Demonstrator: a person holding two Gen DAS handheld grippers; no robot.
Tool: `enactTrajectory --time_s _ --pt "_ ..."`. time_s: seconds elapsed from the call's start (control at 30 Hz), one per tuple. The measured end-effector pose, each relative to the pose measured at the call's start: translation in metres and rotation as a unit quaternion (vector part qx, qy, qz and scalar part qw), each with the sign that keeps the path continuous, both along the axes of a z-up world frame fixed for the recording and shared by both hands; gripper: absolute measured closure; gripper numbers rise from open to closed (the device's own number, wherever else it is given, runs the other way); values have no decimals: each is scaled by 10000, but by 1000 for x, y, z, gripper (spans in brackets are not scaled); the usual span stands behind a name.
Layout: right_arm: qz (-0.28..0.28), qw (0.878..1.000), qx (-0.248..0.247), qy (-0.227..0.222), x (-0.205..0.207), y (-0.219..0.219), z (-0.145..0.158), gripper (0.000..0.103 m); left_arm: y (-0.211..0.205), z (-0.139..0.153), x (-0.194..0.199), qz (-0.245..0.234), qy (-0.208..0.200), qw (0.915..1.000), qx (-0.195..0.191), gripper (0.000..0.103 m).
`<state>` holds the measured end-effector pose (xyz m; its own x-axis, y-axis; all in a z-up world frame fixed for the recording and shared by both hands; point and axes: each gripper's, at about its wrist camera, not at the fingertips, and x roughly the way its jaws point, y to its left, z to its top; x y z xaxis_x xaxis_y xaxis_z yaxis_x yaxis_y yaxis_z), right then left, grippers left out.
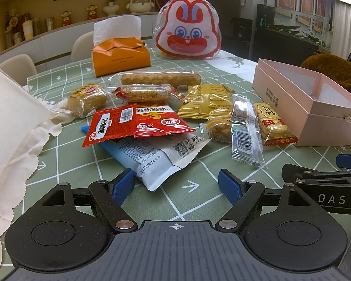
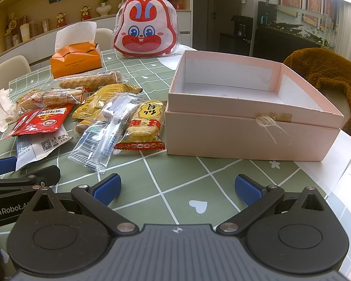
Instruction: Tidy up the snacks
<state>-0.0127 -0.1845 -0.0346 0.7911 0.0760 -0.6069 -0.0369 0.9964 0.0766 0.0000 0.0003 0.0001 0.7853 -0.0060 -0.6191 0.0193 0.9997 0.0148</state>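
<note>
Green checked table (image 2: 175,187) carries snack packets (image 2: 100,126) and pink box (image 2: 245,138).

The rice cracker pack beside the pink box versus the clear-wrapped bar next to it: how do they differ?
The rice cracker pack has a yellow printed label and a red zigzag hem; the clear-wrapped bar is mostly see-through, with a barcode. The cracker pack lies right against the pink box; the bar lies one place farther left. The bar is longer and narrower. Both lie flat and sealed on the green checked tablecloth.
</note>
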Motion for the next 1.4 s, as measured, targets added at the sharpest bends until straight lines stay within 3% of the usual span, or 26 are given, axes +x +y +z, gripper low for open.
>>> enactTrajectory --time_s 0.53,0.63,0.7,0.87,0.97,1.1,1.27,1.4 --pt "14 10000 -3 22 0 0 0 0 0 0 0 1 -1 10000 16 18" --pt "118 9994 6 312 5 -5 8 0 0 0 0 4 -15 10000 -6 19" --pt "142 9987 -11 493 7 -6 13 0 5 5 -3 -42 6 9997 -229 21" --pt "197 9963 -51 834 17 -5 15 0 22 33 -14 -144 -234 9977 -612 24" --pt "292 9948 -88 968 18 -6 19 0 33 60 -11 -182 -541 9969 -550 24" --pt "538 9917 -40 1165 28 -3 29 16 56 90 23 -117 -641 9972 -370 25" --pt "221 9971 453 563 24 -5 65 16 83 100 73 -110 -385 9990 -210 26" --pt "-123 9997 177 -83 17 -2 87 16 118 92 112 -193 83 9987 -473 27"
